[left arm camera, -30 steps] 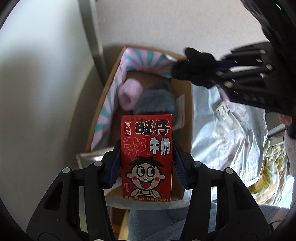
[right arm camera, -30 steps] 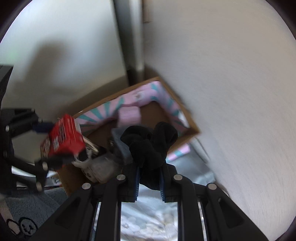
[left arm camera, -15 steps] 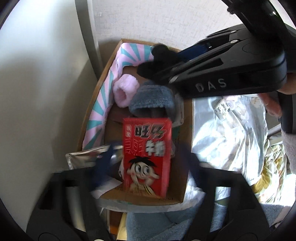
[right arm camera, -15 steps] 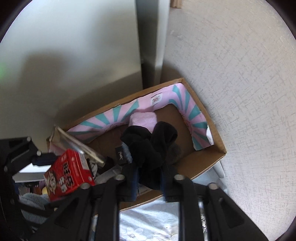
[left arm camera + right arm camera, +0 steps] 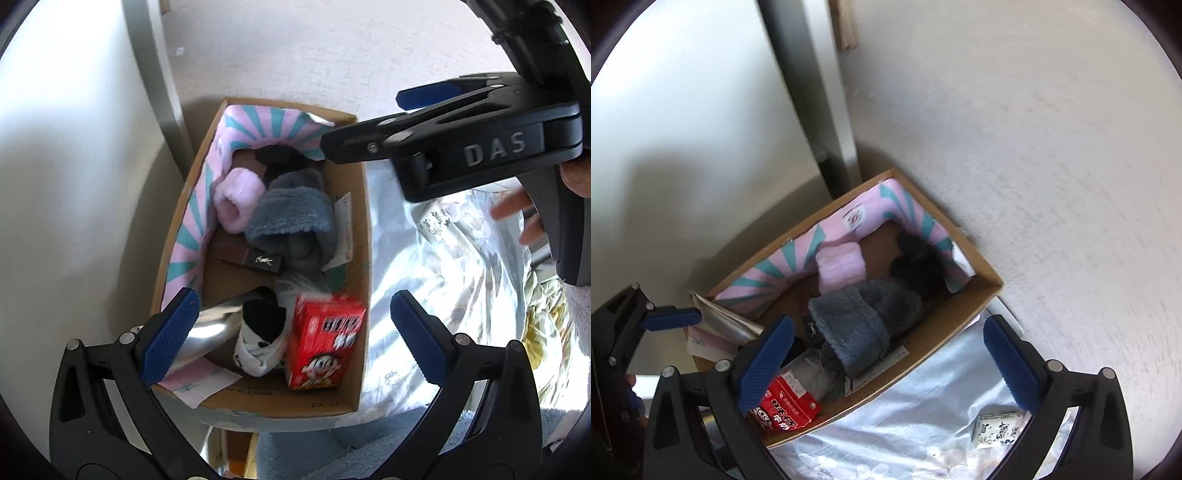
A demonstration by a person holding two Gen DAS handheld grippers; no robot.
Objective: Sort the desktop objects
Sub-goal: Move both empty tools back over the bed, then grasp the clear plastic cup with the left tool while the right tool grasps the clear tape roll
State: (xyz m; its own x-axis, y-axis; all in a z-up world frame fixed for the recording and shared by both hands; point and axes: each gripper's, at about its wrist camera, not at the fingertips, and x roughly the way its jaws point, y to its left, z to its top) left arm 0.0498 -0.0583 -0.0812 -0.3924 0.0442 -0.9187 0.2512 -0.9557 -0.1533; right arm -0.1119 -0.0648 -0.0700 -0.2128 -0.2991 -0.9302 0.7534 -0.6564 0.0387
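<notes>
A red milk carton [image 5: 325, 343] lies in the near right corner of the cardboard box [image 5: 364, 236], free of my left gripper [image 5: 295, 332]. That gripper hangs above it, its jaws opening wide with nothing pressed between them. A black cloth bundle [image 5: 916, 266] rests in the box's far corner by the pink-and-teal lining. My right gripper [image 5: 890, 358] hovers over the box [image 5: 945, 325], jaws opening and holding nothing. The red carton [image 5: 786, 406] shows beside its left finger. In the left wrist view the right gripper [image 5: 365, 122] reaches in from the upper right.
The box also holds a pink fluffy roll [image 5: 236, 199], a grey fluffy item [image 5: 291, 218], a black-and-white sock [image 5: 262, 332], a silver pouch [image 5: 214, 325] and a small black case [image 5: 258, 260]. A little white carton [image 5: 995, 430] lies on the shiny floral cloth. Walls stand close behind.
Both grippers opened. The left one let go of the red carton, which dropped into the box's near corner. The right one released the black cloth, now lying in the far corner.
</notes>
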